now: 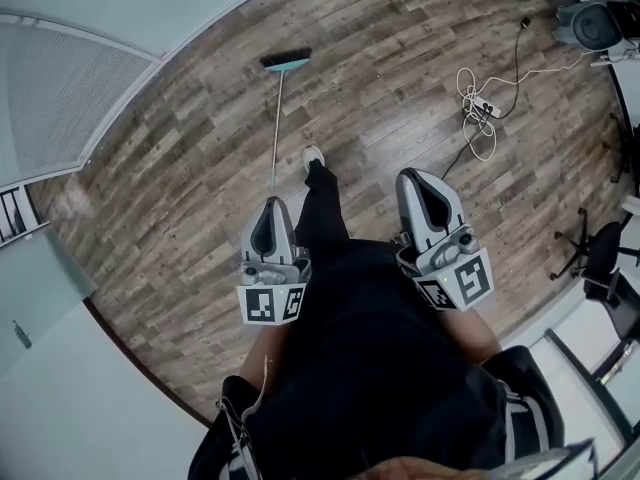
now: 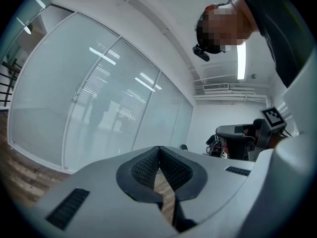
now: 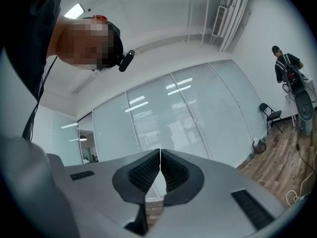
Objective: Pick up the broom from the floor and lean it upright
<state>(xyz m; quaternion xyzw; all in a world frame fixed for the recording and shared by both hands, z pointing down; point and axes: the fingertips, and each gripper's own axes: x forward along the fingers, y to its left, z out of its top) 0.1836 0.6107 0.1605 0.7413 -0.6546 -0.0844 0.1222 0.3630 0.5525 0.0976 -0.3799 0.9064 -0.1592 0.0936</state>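
1. Currently the broom [image 1: 277, 118] lies flat on the wooden floor [image 1: 400, 58]. Its teal brush head is at the far end, near the base of the pale wall, and its thin handle runs back toward my forward shoe [image 1: 313, 156].
2. Left gripper [image 1: 272, 206]: in the left gripper view [image 2: 158, 150] the ribbed pads meet at their tips with nothing between them. Only floor shows through the slit lower down. It is closed and empty.
3. Right gripper [image 1: 420, 180]: in the right gripper view [image 3: 160, 152] the pads are pressed together along a thin seam, with nothing caught. It too is closed and empty.
4. Both tongs are held level at about waist height, well above the floor. The near end of the handle sits just ahead of the left gripper in the head view, and neither gripper touches it.
5. Progress, as I judge it: nothing is done yet and the broom is untouched.
6. Remaining: open a gripper, get down to the handle, close on it, raise it, and stand it against a wall. The glass partition [image 2: 99, 98] or the pale wall beside the brush looks the likely spot.
7. Hazard: a white cable [image 1: 480, 118] lies coiled on the floor to the right, well apart from the broom.
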